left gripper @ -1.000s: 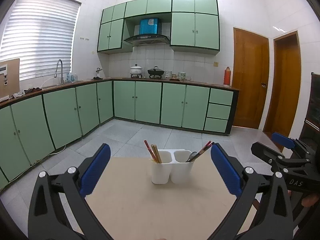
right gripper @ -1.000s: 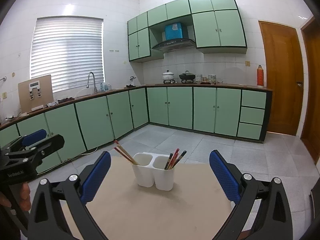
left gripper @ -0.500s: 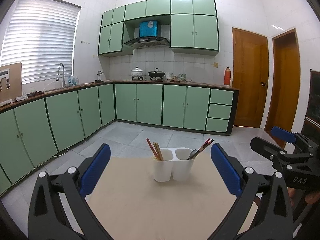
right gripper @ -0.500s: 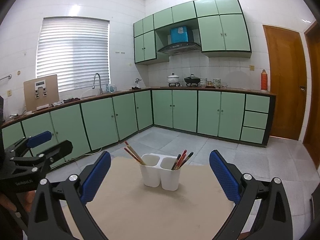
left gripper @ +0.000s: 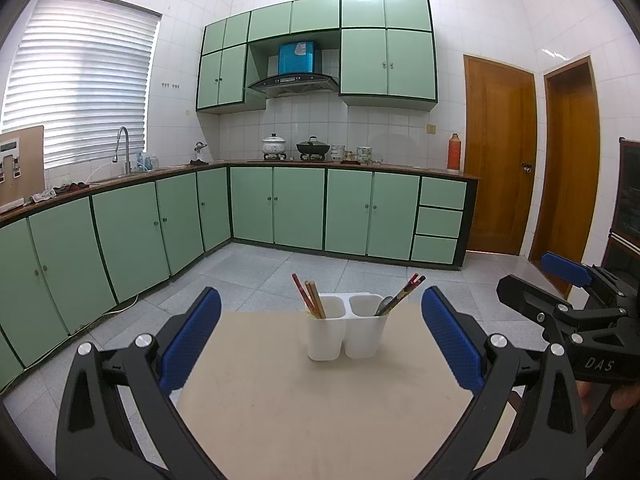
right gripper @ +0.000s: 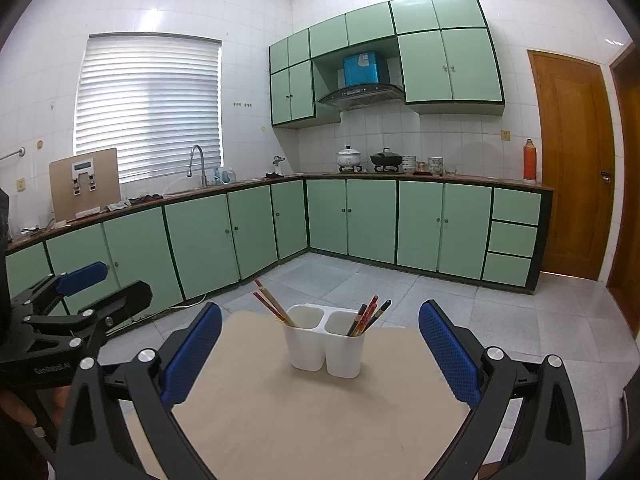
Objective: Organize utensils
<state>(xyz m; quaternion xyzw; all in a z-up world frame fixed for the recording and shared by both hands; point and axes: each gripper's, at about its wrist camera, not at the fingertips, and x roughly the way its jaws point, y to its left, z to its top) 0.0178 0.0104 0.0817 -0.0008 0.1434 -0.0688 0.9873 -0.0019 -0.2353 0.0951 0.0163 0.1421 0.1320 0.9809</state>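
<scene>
A white two-cup utensil holder (left gripper: 346, 331) stands near the far edge of a beige table (left gripper: 312, 412); it also shows in the right wrist view (right gripper: 325, 346). Its left cup holds chopsticks (left gripper: 310, 295), seen too in the right wrist view (right gripper: 273, 307). Its right cup holds chopsticks (left gripper: 403, 291) and a spoon (left gripper: 385, 305). My left gripper (left gripper: 320, 336) is open and empty, well short of the holder. My right gripper (right gripper: 320, 340) is open and empty, also short of it. Each gripper shows at the side of the other's view.
Green kitchen cabinets (left gripper: 296, 212) run along the back and left walls, across a tiled floor (left gripper: 256, 272). Two wooden doors (left gripper: 498, 156) stand at the right. The table top (right gripper: 312, 412) lies under both grippers.
Both grippers have drawn back and risen a little; the holder sits slightly farther and lower in both views. Both stay open.
</scene>
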